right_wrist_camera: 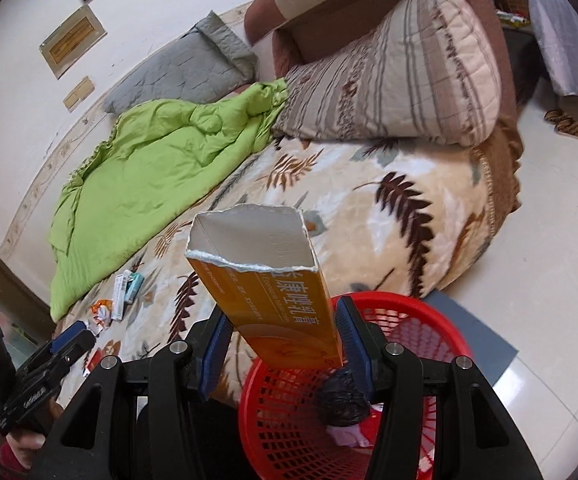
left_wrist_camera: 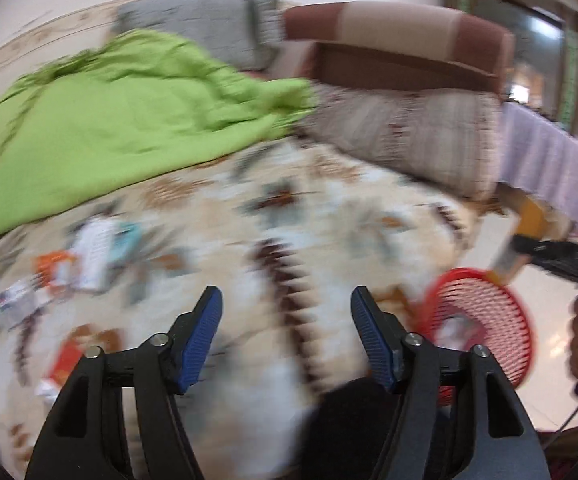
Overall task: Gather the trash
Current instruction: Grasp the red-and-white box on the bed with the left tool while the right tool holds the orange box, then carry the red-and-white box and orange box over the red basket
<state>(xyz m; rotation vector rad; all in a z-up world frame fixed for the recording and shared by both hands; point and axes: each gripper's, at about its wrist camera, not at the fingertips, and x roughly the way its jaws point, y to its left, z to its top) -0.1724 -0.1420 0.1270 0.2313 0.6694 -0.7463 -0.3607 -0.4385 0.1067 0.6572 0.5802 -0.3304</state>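
Orange cardboard carton (right_wrist_camera: 273, 280), long and rectangular with a torn-open white top end, is clamped between the blue ribbed pads of the right tool (right_wrist_camera: 281, 344), its lower end pointing down into the red plastic mesh basket (right_wrist_camera: 421, 320) directly below and ahead of that tool. Inside the basket, just below the right pad, lie a crumpled black bag (right_wrist_camera: 343, 400) and a pale lilac scrap (right_wrist_camera: 347, 436). The basket stands on the tiled floor against the edge of the bed, which carries a cream blanket with brown leaf print (right_wrist_camera: 369, 216). The left tool (left_wrist_camera: 287, 336) is released, its blue pads spread wide with nothing between them; it hovers above the same blanket, and its view is motion-blurred. Ahead and to the left of the left tool, loose wrappers and small boxes (left_wrist_camera: 89, 256) lie scattered on the blanket beside a crumpled lime-green quilt (left_wrist_camera: 121, 120). The red basket (left_wrist_camera: 485, 320) appears to the right of the left tool. A striped folded comforter (right_wrist_camera: 401, 68) lies farther ahead of the right tool.
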